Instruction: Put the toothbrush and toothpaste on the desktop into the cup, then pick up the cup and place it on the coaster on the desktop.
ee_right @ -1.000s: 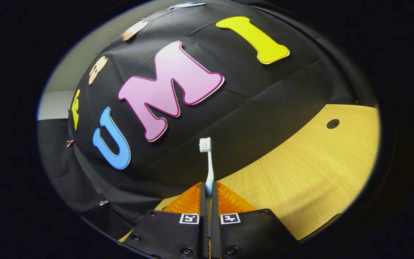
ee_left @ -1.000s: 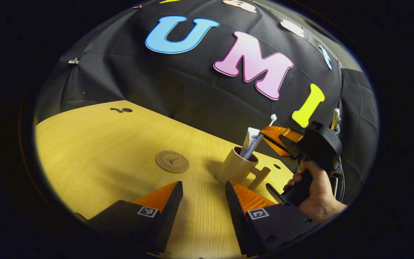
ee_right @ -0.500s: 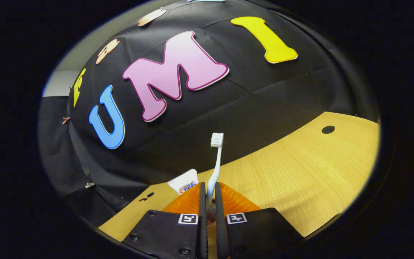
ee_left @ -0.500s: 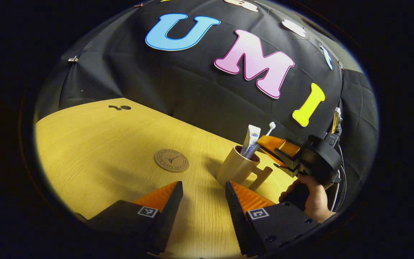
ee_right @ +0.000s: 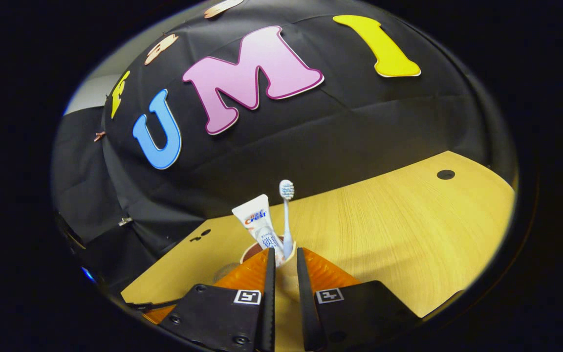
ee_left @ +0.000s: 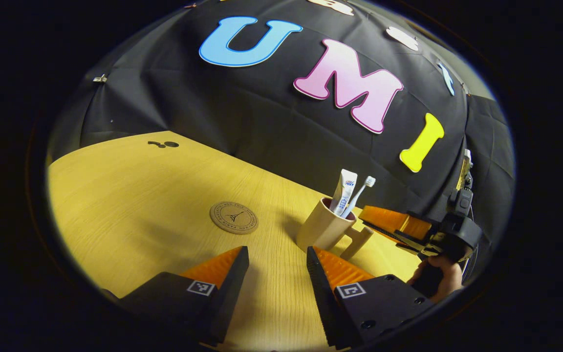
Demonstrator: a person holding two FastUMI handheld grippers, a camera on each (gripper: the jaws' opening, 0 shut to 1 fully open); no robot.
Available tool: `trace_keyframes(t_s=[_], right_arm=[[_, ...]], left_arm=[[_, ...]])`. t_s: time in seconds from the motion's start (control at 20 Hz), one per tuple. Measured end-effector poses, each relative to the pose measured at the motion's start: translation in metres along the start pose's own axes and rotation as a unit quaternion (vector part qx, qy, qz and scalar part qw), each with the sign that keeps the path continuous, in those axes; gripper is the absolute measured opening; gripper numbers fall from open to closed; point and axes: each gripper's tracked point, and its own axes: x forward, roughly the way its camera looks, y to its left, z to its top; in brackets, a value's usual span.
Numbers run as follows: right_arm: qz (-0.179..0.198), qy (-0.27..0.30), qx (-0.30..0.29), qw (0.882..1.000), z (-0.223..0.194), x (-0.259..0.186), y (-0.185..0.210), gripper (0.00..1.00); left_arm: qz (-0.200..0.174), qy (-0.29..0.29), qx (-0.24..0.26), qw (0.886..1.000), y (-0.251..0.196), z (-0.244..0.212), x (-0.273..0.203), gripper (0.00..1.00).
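Standing on the wooden desktop (ee_left: 130, 195), left to right: round coaster (ee_left: 233, 218); cup (ee_left: 323, 228) holding toothpaste (ee_left: 345, 189) and toothbrush (ee_left: 359, 191); right gripper (ee_left: 384, 226) just beside cup, fingers slightly parted, gripping nothing. Left gripper (ee_left: 276, 266) near, fingers spread wide, empty
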Motion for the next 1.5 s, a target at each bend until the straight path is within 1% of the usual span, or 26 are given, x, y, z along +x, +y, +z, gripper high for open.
trace_keyframes(t_s=[0.05, 0.1, 0.15, 0.2, 0.25, 0.3, 0.45, 0.5, 0.55, 0.6, 0.65, 0.7, 0.75, 0.8, 0.9, 1.05, 1.1, 1.3, 1.4, 1.5], right_arm=[[0.001, 0.017, -0.01, 1.0, -0.002, -0.007, -0.003, 0.26], [0.006, 0.031, -0.018, 0.999, -0.002, -0.012, -0.002, 0.15], [0.013, 0.052, -0.031, 0.998, -0.002, -0.019, -0.002, 0.29], [0.018, 0.068, -0.044, 0.997, -0.003, -0.023, -0.002, 0.29], [0.024, 0.087, -0.058, 0.994, -0.004, -0.026, -0.001, 0.19], [0.029, 0.106, -0.071, 0.991, -0.007, -0.027, 0.0, 0.29], [0.037, 0.16, -0.12, 0.979, -0.015, -0.029, 0.002, 0.29], [0.038, 0.175, -0.135, 0.974, -0.016, -0.03, 0.0, 0.33], [0.038, 0.189, -0.145, 0.97, -0.018, -0.029, 0.0, 0.28], [0.036, 0.202, -0.151, 0.967, -0.019, -0.028, -0.001, 0.42], [0.034, 0.219, -0.157, 0.962, -0.024, -0.027, -0.002, 0.42], [0.031, 0.24, -0.162, 0.957, -0.03, -0.026, -0.004, 0.37], [0.027, 0.257, -0.171, 0.951, -0.034, -0.026, -0.008, 0.41], [0.02, 0.271, -0.179, 0.946, -0.036, -0.025, -0.012, 0.52], [0.012, 0.298, -0.181, 0.937, -0.042, -0.02, -0.014, 0.55], [0.004, 0.336, -0.19, 0.922, -0.05, -0.01, -0.018, 0.55], [0.002, 0.349, -0.198, 0.916, -0.054, -0.006, -0.02, 0.55], [0.007, 0.388, -0.222, 0.894, -0.07, 0.007, -0.02, 0.55], [0.015, 0.408, -0.225, 0.885, -0.082, 0.016, -0.017, 0.55], [0.014, 0.425, -0.236, 0.874, -0.091, 0.024, -0.018, 0.55]], left_arm=[[0.001, 0.0, 0.0, 1.0, 0.001, 0.0, -0.001, 0.75], [0.002, 0.0, 0.001, 1.0, 0.002, 0.001, -0.002, 0.75], [0.002, 0.0, 0.001, 1.0, 0.002, 0.001, -0.002, 0.75], [0.003, -0.001, 0.001, 1.0, 0.003, 0.002, -0.003, 0.75], [0.005, -0.002, 0.003, 1.0, 0.004, 0.002, -0.004, 0.75], [0.007, -0.002, 0.005, 1.0, 0.006, 0.004, -0.005, 0.75], [0.013, -0.004, 0.016, 1.0, 0.01, 0.004, -0.008, 0.75], [0.015, -0.004, 0.02, 1.0, 0.011, 0.004, -0.01, 0.75], [0.017, -0.004, 0.024, 1.0, 0.013, 0.004, -0.011, 0.75], [0.019, -0.004, 0.027, 0.999, 0.014, 0.004, -0.012, 0.75], [0.022, -0.002, 0.03, 0.999, 0.016, 0.002, -0.012, 0.75], [0.026, 0.0, 0.032, 0.999, 0.019, 0.001, -0.013, 0.76], [0.029, 0.001, 0.033, 0.999, 0.02, -0.001, -0.012, 0.75], [0.03, 0.002, 0.035, 0.999, 0.02, 0.0, -0.015, 0.75], [0.032, -0.001, 0.04, 0.999, 0.02, 0.001, -0.015, 0.75], [0.035, -0.005, 0.047, 0.998, 0.022, 0.002, -0.016, 0.75], [0.039, -0.004, 0.05, 0.998, 0.025, 0.001, -0.017, 0.75], [0.05, -0.004, 0.064, 0.997, 0.036, 0.003, -0.024, 0.75], [0.054, -0.002, 0.061, 0.997, 0.043, 0.002, -0.026, 0.75], [0.059, -0.002, 0.058, 0.997, 0.05, 0.002, -0.027, 0.75]])
